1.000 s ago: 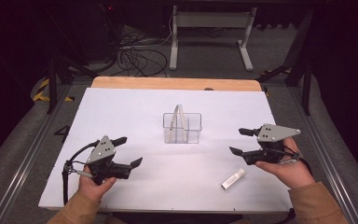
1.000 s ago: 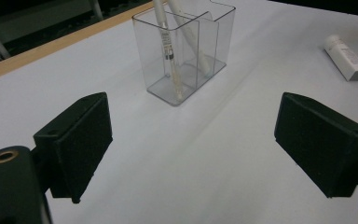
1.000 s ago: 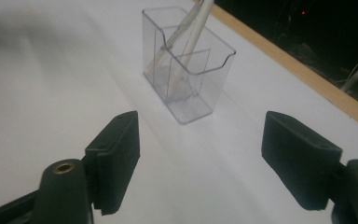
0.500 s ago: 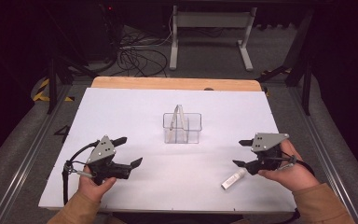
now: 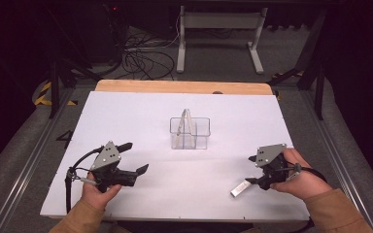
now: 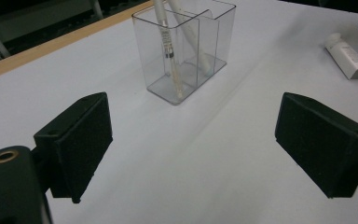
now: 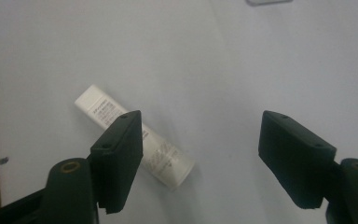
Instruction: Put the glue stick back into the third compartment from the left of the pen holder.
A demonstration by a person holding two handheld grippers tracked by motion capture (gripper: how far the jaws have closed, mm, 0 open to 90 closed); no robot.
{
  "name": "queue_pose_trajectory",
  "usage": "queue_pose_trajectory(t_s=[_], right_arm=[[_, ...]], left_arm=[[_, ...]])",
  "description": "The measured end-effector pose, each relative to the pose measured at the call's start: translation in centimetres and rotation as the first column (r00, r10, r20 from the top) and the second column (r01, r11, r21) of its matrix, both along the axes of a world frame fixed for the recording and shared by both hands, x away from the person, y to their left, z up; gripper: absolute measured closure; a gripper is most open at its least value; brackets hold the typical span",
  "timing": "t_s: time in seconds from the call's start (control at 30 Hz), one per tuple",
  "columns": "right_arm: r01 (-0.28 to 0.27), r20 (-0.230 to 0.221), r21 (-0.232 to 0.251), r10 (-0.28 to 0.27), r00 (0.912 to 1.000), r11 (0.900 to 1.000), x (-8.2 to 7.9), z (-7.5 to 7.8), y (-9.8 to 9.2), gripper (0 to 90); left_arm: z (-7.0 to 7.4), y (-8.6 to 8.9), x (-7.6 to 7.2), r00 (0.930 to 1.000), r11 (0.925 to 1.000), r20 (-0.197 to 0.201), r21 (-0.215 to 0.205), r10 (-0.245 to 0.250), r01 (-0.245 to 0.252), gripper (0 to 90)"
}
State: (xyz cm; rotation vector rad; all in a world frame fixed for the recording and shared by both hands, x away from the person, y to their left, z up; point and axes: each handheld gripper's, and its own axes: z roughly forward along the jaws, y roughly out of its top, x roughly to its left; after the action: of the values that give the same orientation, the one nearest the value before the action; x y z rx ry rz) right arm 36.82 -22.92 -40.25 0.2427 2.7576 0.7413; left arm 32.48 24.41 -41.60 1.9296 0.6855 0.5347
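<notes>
The right gripper has its two black jaws spread wide above the white table surface. A small white tube with printed text lies flat, slanted, partly hidden behind the left jaw.

Tan sleeves are worn. Left gripper and right gripper: black jaws, grey triangular plates with screws, black cables trailed.

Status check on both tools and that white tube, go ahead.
Left tool open, idle over bare table. Right tool open, low beside the white tube, one jaw overlapping it, no grip. Tube lying flat. Clear organizer farther back; nothing blocking.
</notes>
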Motion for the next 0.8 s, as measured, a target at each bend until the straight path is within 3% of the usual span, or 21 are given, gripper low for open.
queue_pose_trajectory(t_s=[0.3,0.8], right_arm=[[-0.038,-0.06,-0.097,0.032,0.9977,0.995,0.1,-0.9,0.2,31.2],[-0.128,-0.135,-0.181,0.105,0.9853,0.975,0.4,-2.3,1.0,34.3]], left_arm=[[0.0,0.0,0.0,1.0,1.0,-0.001,0.002,-0.001,0.001,11.7],[-0.1,0.0,0.0,1.0,1.0,0.001,0.005,0.001,-0.001,11.8]])
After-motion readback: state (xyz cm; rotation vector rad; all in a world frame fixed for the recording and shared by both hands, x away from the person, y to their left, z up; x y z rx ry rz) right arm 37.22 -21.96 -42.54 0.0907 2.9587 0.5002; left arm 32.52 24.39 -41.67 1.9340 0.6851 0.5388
